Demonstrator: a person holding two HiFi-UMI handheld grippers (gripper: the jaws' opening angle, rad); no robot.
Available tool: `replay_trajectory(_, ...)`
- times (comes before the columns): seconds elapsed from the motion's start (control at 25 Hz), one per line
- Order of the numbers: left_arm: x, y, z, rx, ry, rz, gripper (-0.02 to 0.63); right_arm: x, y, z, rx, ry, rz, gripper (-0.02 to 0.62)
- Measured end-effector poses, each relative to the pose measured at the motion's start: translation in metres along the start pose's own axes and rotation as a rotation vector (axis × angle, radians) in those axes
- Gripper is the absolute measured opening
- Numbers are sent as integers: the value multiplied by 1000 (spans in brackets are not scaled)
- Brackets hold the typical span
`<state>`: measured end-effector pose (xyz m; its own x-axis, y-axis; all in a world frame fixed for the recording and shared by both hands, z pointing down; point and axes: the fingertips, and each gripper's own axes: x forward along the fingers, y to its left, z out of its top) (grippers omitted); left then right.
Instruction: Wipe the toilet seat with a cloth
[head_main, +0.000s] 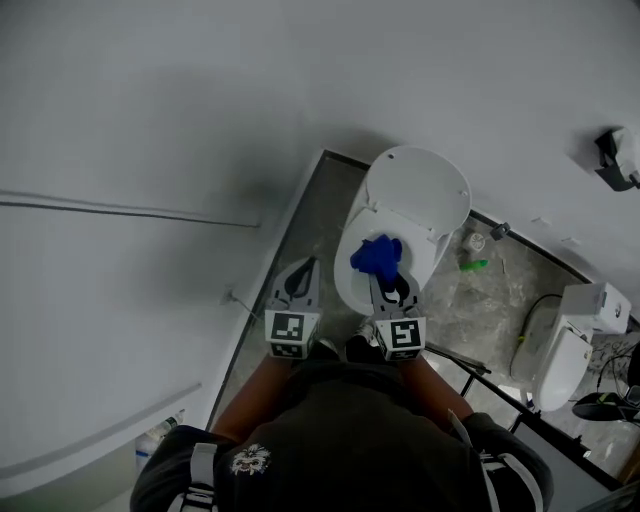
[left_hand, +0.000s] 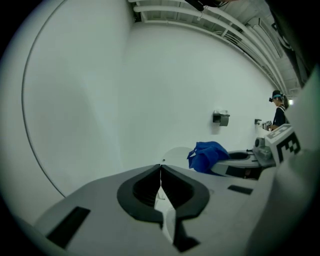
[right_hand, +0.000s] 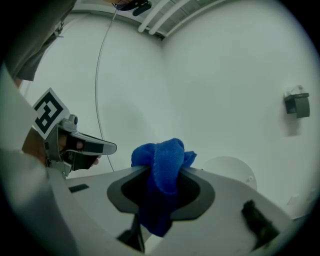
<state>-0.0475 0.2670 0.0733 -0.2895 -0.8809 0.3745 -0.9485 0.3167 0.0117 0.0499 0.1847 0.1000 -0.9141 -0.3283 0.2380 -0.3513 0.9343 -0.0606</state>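
Between right gripper (right_hand: 166, 170) fingers (right_hand: 199, 192), blue cloth (right_hand: 164, 150).

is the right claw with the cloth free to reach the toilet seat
Probably yes: the lid is up, the seat looks bare, and the right claw, shut on the blue cloth, hangs above it.

Left gripper (head_main: 303, 268): jaws closed tip to tip, nothing between them. It points ahead and slightly down.

Right gripper (head_main: 388, 278): near the left one and side by side with it, aimed the same way. Its jaws are clamped on a bunched blue cloth (right_hand: 162, 165), which bulges above the tips and hangs below them.

Marker cubes (head_main: 290, 333): one at the near end of each gripper, faces turned up.

Forearms (head_main: 250, 400): both bare, stretched forward from the torso, roughly parallel.
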Motion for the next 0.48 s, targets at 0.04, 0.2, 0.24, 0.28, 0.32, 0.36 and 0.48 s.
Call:
replay_trajectory(0.04,6,-2,-1,-5,6,-11,11,3,-7,-2,5,3,-8,110)
replay_trajectory(0.2,35,-10,-11,-1,38,-69,11,19,-20,-13,35,29,-3,110)
replay_trajectory(0.24,43,-13,-14,6,52,-86,11,23,-24,-18,34,37,-11,110)
replay_trajectory(0.28,53,-16,-16,13,64,-104,11,28,-27,-22,33,43,-21,110)
replay_trajectory(0.32,63,-18,-18,19,74,-123,11,34,-30,-25,32,53,-30,110)
replay_trajectory(0.36,75,-20,-19,22,81,-142,11,39,-33,-29,32,67,-38,110)
replay_trajectory(0.48,106,-28,-22,29,100,-204,11,51,-41,-40,46,115,-73,110)
